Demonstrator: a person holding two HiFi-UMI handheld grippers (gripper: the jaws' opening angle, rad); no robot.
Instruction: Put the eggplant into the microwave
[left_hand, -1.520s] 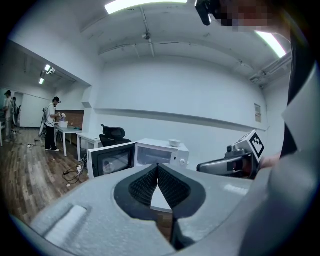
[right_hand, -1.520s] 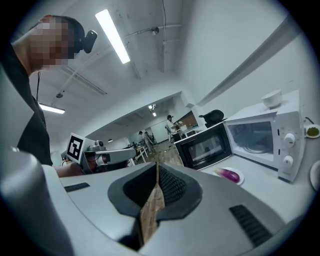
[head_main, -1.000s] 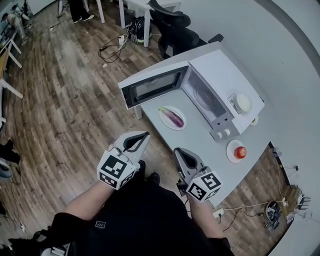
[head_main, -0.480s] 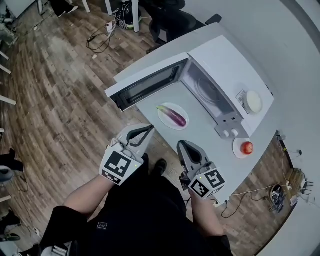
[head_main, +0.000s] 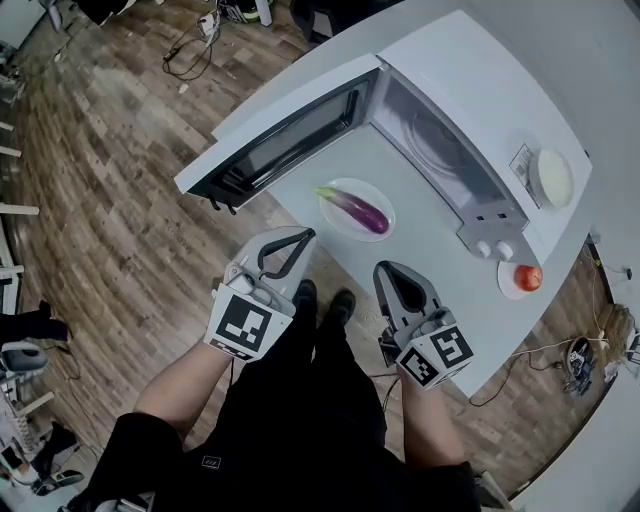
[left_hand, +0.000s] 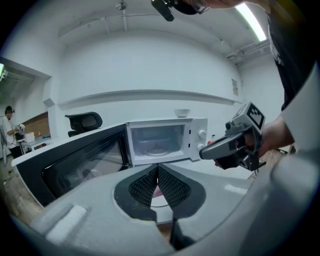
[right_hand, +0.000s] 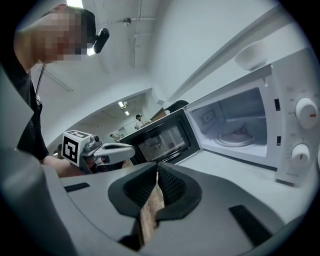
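Left claw (head_main: 303, 238) and right claw (head_main: 386, 269) both closed, empty, near eggplant (head_main: 358, 209) on plate (head_main: 338, 222)

Black shoes (head_main: 339, 304); black, apparently short-sleeved top (head_main: 300, 430)

A round red fruit (head_main: 529, 277) sits on a small white plate (head_main: 507, 286) at the pale grey table's (head_main: 375, 160) edge, above brown wood-plank floor (head_main: 120, 150).

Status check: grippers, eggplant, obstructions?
Shut and empty: left hand-held gripper, right hand-held gripper. Untouched eggplant on plate before microwave. Open door, nothing blocking.
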